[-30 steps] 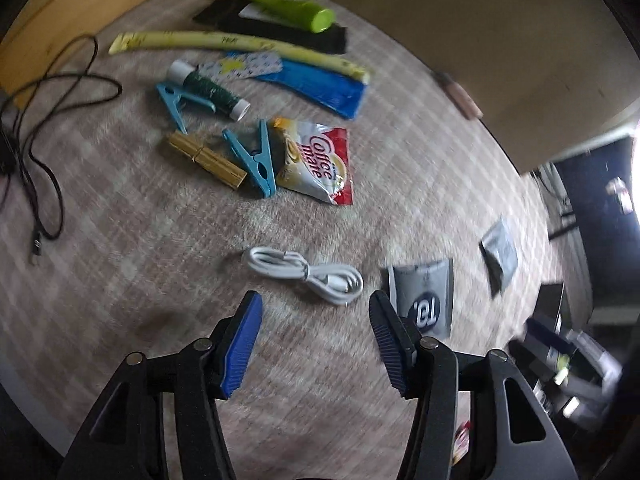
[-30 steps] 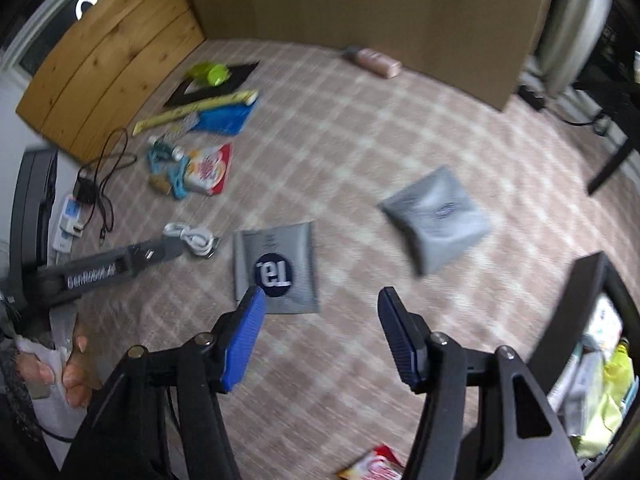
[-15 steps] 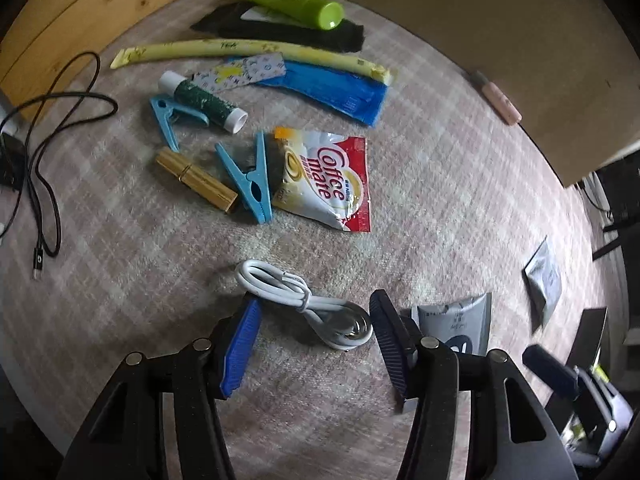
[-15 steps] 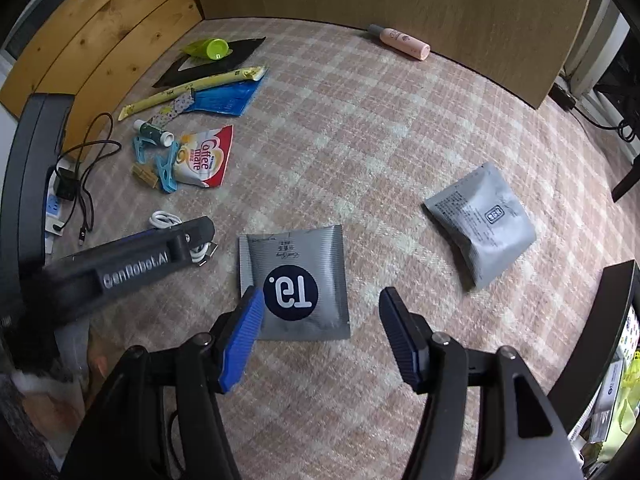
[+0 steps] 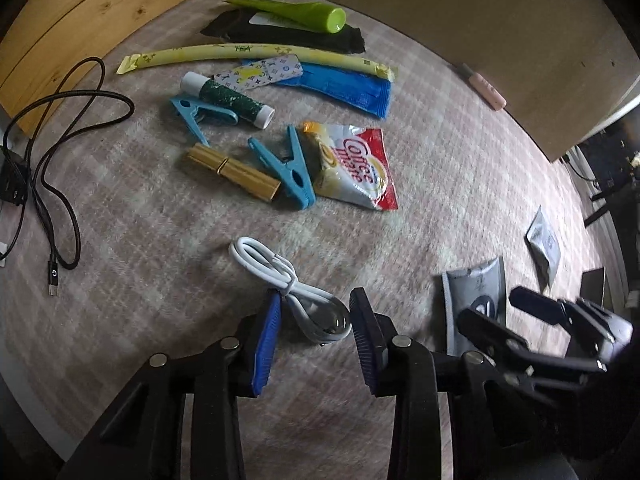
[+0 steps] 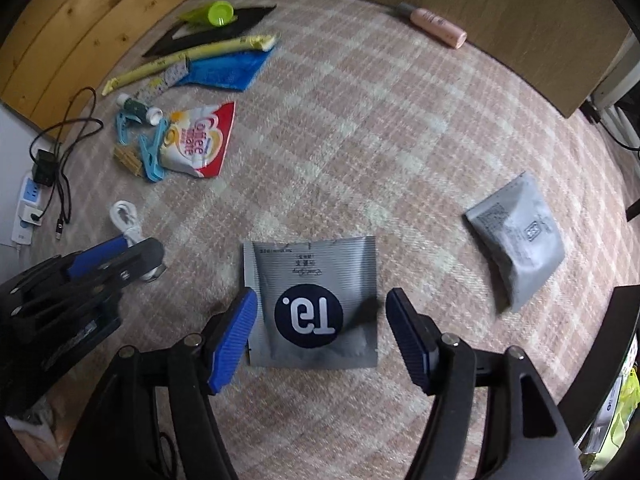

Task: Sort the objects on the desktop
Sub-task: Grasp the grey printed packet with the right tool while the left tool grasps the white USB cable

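My left gripper is open, its blue pads on either side of the near loop of a coiled white cable lying on the checked cloth. My right gripper is open and straddles a flat grey sachet with a dark round logo; the pads stand apart from its edges. The left gripper also shows in the right wrist view, over the white cable. The right gripper shows at the right of the left wrist view, over the grey sachet.
Further back lie a Coffee mate packet, two blue clothes pegs, a gold stick, a green-white tube, blue and yellow sachets, a green tube. A second grey pouch, a pink bottle and a black cable lie around.
Both grippers have come down and forward. The left one now brackets the white cable's loop and its jaws have narrowed. The right one now straddles the grey sachet.
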### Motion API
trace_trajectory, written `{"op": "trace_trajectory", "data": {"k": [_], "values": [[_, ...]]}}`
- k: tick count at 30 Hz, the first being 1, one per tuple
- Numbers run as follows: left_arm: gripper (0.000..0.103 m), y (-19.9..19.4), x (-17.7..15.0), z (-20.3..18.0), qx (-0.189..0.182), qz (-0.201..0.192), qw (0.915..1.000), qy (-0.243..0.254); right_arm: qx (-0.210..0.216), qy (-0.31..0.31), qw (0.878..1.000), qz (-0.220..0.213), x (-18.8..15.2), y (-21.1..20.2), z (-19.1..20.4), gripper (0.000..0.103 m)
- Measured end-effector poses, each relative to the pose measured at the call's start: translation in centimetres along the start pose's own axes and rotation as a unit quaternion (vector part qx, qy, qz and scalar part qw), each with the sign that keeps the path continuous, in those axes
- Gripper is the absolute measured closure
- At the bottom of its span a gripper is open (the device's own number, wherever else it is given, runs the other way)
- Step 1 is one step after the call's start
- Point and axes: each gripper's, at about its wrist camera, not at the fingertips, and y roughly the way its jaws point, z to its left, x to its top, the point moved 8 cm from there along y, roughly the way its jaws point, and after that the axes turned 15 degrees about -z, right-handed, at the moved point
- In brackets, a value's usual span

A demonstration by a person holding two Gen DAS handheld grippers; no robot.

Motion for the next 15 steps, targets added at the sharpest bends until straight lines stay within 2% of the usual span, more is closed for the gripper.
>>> {"op": "trace_trajectory", "data": {"k": [1, 2, 4, 9, 10, 14, 15], "values": [[0.070, 0.0, 0.0, 0.3, -0.005, 0.003, 1.0000, 0.002, 0.001, -0.001, 1.000, 0.006, -0.1, 0.3, 0.1, 0.034], [0.070, 0.0, 0.0, 0.5, -0.009, 0.006, 0.9999, 0.005, 0.000, -0.005, 1.000, 0.009, -0.1, 0.6, 0.3, 0.025], [0.070, 0.0, -0.2, 0.6, -0.013, 0.008, 0.9998, 0.011, 0.002, -0.021, 1.000, 0.011, 0.1, 1.1, 0.9, 0.018], [0.071, -0.2, -0.7, 1.2, -0.016, 0.007, 0.9997, 0.018, -0.029, -0.054, 0.998, 0.009, 0.2, 1.7, 1.7, 0.018], [0.071, -0.3, -0.8, 1.3, -0.016, 0.006, 0.9996, 0.022, -0.028, -0.054, 0.998, 0.009, 0.2, 1.6, 1.6, 0.021], [0.072, -1.1, -0.9, 3.8, -0.020, 0.006, 0.9995, 0.022, -0.026, -0.051, 0.998, 0.004, 0.2, 0.9, 0.8, 0.047], [0.074, -1.2, -1.2, 3.6, -0.020, 0.005, 0.9995, 0.023, -0.017, -0.053, 0.998, 0.006, 0.1, 0.7, 0.6, 0.050]]}}
